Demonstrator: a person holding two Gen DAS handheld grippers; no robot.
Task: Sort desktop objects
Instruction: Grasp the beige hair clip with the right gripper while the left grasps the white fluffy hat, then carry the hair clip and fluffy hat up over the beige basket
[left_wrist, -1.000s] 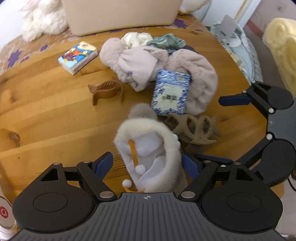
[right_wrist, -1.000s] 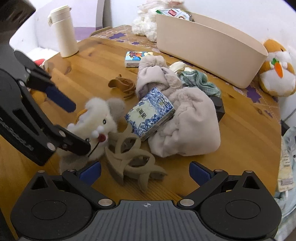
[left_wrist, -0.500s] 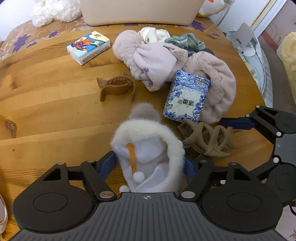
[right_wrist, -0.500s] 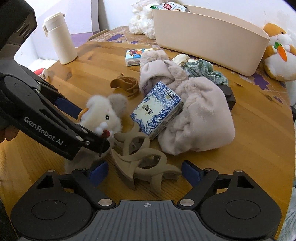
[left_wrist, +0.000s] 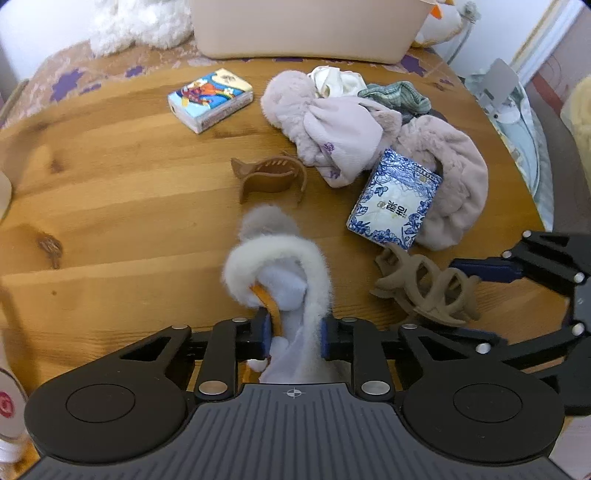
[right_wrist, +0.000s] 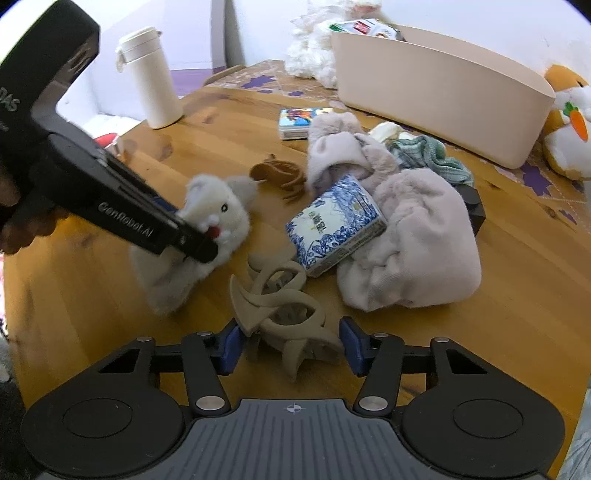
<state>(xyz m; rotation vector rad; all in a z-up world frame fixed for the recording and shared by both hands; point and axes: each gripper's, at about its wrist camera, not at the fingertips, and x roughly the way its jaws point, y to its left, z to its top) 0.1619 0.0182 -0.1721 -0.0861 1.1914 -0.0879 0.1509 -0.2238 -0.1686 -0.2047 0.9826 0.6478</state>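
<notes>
My left gripper (left_wrist: 293, 338) is shut on a white fluffy plush toy (left_wrist: 280, 266), seen from the side in the right wrist view (right_wrist: 221, 218). My right gripper (right_wrist: 290, 349) straddles a taupe hair claw clip (right_wrist: 282, 314) that lies on the wooden table (left_wrist: 110, 206); its pads stand close on both sides, with a small gap. The clip also shows in the left wrist view (left_wrist: 424, 286). A blue-and-white tissue pack (left_wrist: 395, 199) leans on pinkish fluffy clothes (left_wrist: 450, 184). A brown claw clip (left_wrist: 271, 179) and a cartoon-print pack (left_wrist: 210, 99) lie farther back.
A beige bin (right_wrist: 439, 81) stands at the table's back edge, with a white plush (left_wrist: 140, 22) and a carrot plush (right_wrist: 569, 122) beside it. A white thermos (right_wrist: 151, 77) stands at the left. A green cloth (right_wrist: 428, 155) lies behind the clothes.
My left gripper has closed on the plush toy. My right gripper has moved forward around the taupe clip and narrowed its jaws.
</notes>
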